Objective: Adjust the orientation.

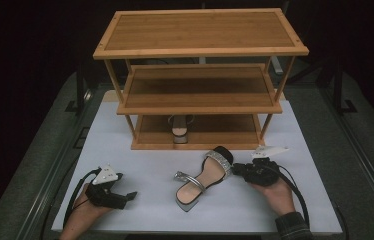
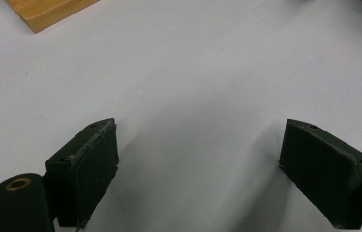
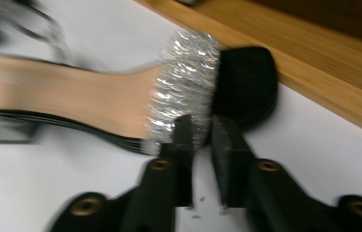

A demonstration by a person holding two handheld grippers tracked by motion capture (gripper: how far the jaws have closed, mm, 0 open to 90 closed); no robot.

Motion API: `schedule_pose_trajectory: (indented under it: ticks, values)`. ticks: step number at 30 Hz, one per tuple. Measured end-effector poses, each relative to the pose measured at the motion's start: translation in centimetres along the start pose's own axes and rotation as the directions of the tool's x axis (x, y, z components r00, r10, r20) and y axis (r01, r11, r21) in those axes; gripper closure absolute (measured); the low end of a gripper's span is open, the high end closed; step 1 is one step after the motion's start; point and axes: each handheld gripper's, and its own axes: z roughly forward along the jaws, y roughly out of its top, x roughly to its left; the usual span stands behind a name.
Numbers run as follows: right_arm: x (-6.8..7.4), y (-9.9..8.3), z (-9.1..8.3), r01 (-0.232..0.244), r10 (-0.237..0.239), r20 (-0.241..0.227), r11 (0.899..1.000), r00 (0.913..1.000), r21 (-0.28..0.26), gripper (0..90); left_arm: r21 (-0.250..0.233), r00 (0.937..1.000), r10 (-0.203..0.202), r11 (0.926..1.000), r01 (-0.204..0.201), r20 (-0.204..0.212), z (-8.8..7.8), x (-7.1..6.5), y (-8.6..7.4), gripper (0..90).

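The sandal (image 1: 202, 179) lies on the white surface (image 1: 140, 205) in front of the wooden rack (image 1: 200, 80), with its toe near the rack's bottom shelf. The right gripper (image 3: 201, 126) is at the glittering toe strap (image 3: 185, 87); its fingers (image 3: 184, 140) stand slightly apart, just beside the strap and grasping nothing. The left gripper (image 1: 120, 195) rests on the surface well apart from the sandal, fingers (image 2: 89, 164) spread wide and empty. A second sandal (image 1: 180, 129) stands on the bottom shelf.

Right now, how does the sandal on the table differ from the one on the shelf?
The sandal on the table lies slantwise, toe towards the shelf, and is seen whole; the sandal on the shelf sits straight on the bottom board, half hidden under the middle one. The table one lies beside the right hand-held gripper. Both have silvery straps.
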Motion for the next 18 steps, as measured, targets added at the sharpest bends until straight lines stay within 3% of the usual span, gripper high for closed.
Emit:
schedule_pose_trajectory:
  ticks: [2,5,7,10,16,18]
  values:
    - [1.4,0.0,-0.5,0.016,-0.017,-0.024,1.0,0.9996,-0.017,72.1,0.0,1.0,-0.001,1.0,0.001,0.0,0.0,0.0,0.0,12.9]
    - [3.5,0.1,-0.5,0.024,-0.028,-0.099,0.999,0.9947,-0.047,69.4,0.0,1.0,0.0,1.0,0.0,0.0,0.0,0.0,0.0,12.9]
    - [4.9,0.1,-0.1,0.027,-0.035,-0.153,0.998,0.9877,-0.056,67.2,0.0,1.0,-0.001,1.0,0.001,0.0,0.0,0.0,0.0,12.9]
    - [6.4,0.2,0.8,0.043,-0.052,-0.197,0.998,0.9789,-0.051,65.5,0.0,1.0,0.0,1.0,0.0,0.001,0.0,0.0,0.0,12.9]
    - [7.8,0.6,2.8,0.082,-0.085,-0.242,0.996,0.9665,-0.024,62.8,0.0,1.0,0.0,1.0,0.0,0.001,0.0,0.0,0.0,12.9]
    - [8.2,0.7,3.4,0.099,-0.099,-0.242,0.995,0.9653,-0.011,72.1,0.0,1.0,0.0,1.0,0.0,0.001,0.0,0.0,0.0,12.9]
